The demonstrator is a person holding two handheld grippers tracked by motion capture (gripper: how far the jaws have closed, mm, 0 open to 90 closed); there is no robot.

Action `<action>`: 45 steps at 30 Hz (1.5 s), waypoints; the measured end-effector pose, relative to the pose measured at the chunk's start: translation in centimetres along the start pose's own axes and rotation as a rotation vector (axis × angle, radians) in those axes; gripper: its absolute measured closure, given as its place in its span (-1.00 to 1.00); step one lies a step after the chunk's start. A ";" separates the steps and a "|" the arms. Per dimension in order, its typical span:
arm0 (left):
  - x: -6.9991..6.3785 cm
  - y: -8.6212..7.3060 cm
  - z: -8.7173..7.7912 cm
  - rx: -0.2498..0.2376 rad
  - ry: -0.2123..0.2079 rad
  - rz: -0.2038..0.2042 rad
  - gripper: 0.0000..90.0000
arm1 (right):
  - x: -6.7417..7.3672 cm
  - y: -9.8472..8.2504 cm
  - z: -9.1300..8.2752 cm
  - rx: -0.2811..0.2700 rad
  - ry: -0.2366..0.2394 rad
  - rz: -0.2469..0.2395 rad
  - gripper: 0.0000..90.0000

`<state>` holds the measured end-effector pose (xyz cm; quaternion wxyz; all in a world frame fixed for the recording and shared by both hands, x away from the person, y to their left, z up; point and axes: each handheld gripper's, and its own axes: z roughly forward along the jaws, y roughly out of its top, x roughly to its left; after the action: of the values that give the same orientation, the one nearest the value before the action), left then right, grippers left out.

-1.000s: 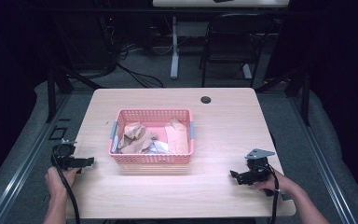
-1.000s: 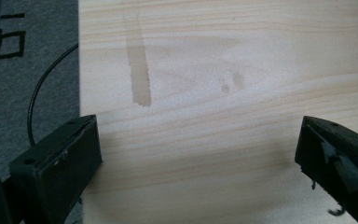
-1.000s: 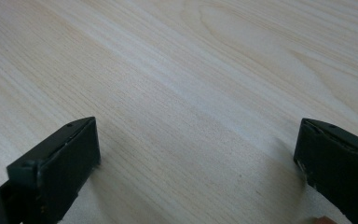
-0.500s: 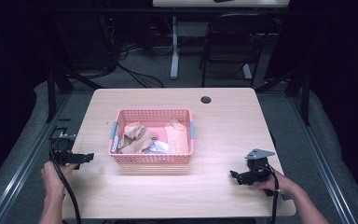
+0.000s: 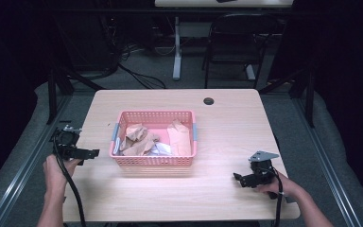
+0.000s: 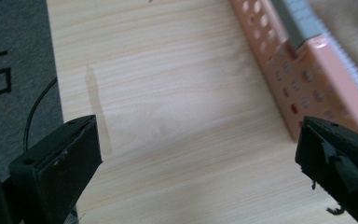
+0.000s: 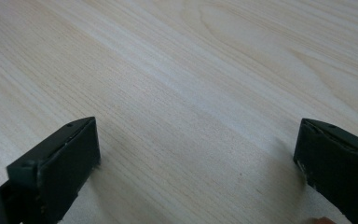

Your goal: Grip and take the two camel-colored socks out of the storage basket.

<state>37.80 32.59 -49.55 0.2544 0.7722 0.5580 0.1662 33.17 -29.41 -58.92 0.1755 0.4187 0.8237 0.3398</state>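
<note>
Resting near the middle of the pale wooden tabletop (image 5: 227,198), a pink basket (image 5: 153,158) is seen from the high view, with crumpled tan cloths (image 5: 137,139) and a peach-coloured one (image 5: 180,139) piled inside it, along with a small white piece (image 5: 159,149). The left claw (image 5: 90,152) is held by the left hand (image 5: 56,168) at the tabletop's left edge, just beside the basket and pointed toward it. In the left gripper view its jaws are spread wide with nothing between them, bare wood lies under them, and the basket's perforated wall (image 6: 303,79) is seen close to one jaw. The right claw (image 5: 238,178) is held by the right hand (image 5: 279,187) near the front right corner, well apart from the basket. Its jaws are likewise released and empty, low over bare wood in the right gripper view. A small dark hole (image 5: 208,100) is set near the tabletop's far edge.
</note>
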 end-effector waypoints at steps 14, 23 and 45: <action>-2.5 5.0 -1.5 0.017 -0.045 0.115 -1.00 | 0.0 0.0 0.0 -0.002 0.005 0.003 -1.00; -4.8 8.3 -0.9 0.018 -0.098 0.169 -1.00 | 0.0 0.0 0.0 -0.002 0.006 0.003 -1.00; -9.8 11.8 5.1 0.137 -0.153 0.314 -0.97 | -0.1 0.0 0.0 0.003 0.007 -0.006 -1.00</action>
<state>46.62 19.36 -46.64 0.2139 0.8757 0.4197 0.1064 33.22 -29.51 -58.91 0.1729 0.4152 0.8261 0.3395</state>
